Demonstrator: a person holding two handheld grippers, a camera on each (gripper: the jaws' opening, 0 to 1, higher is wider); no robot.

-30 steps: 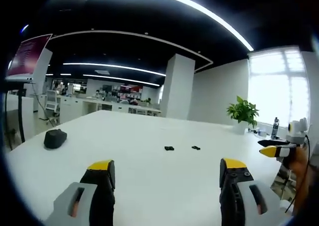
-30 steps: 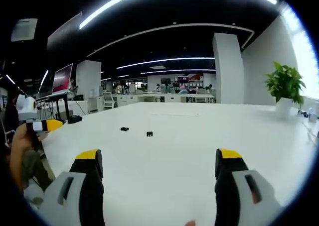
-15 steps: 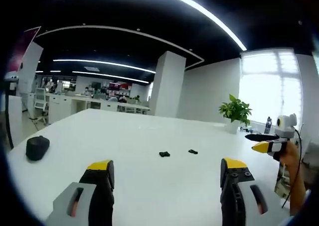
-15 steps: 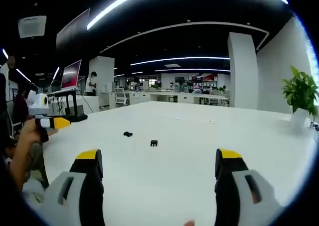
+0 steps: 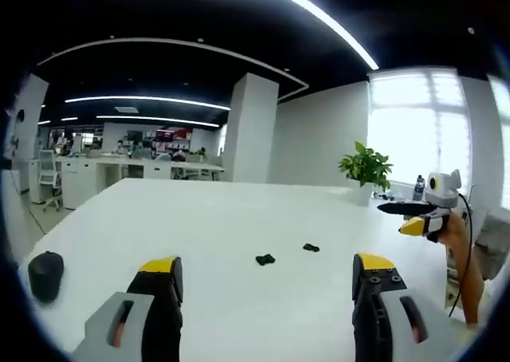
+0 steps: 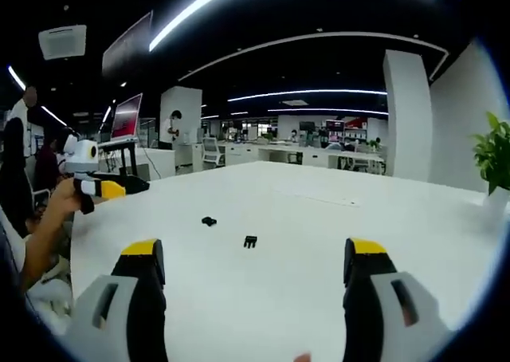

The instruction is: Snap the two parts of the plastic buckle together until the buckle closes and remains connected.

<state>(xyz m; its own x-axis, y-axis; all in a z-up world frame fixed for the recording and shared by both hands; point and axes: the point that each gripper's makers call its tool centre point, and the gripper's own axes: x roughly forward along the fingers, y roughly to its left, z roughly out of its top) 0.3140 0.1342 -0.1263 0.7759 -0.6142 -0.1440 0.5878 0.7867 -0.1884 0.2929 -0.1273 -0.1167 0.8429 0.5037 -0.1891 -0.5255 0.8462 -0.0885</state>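
Observation:
Two small black buckle parts lie apart on the white table. In the left gripper view one part [image 5: 264, 259] lies left of the other [image 5: 311, 248], both well ahead of my open left gripper [image 5: 268, 271]. The right gripper [image 5: 414, 218] enters that view at the right edge, held by a hand above the table's edge. In the right gripper view the parts show as one piece [image 6: 209, 221] further left and one [image 6: 250, 241] nearer, ahead of my open right gripper [image 6: 253, 257]. The left gripper [image 6: 107, 187] shows at the left, held by a hand.
The white table [image 5: 199, 218] is large and mostly bare. A black mouse-like object [image 5: 45, 266] sits at its left edge. A potted plant [image 5: 365, 167] stands at the far right corner. Office desks, a pillar and a screen on a stand [image 6: 127, 119] lie beyond.
Both views have swung: the left view panned right, the right view panned left. The buckle parts now sit nearer the middle of each view and look slightly closer. Both grippers stay open.

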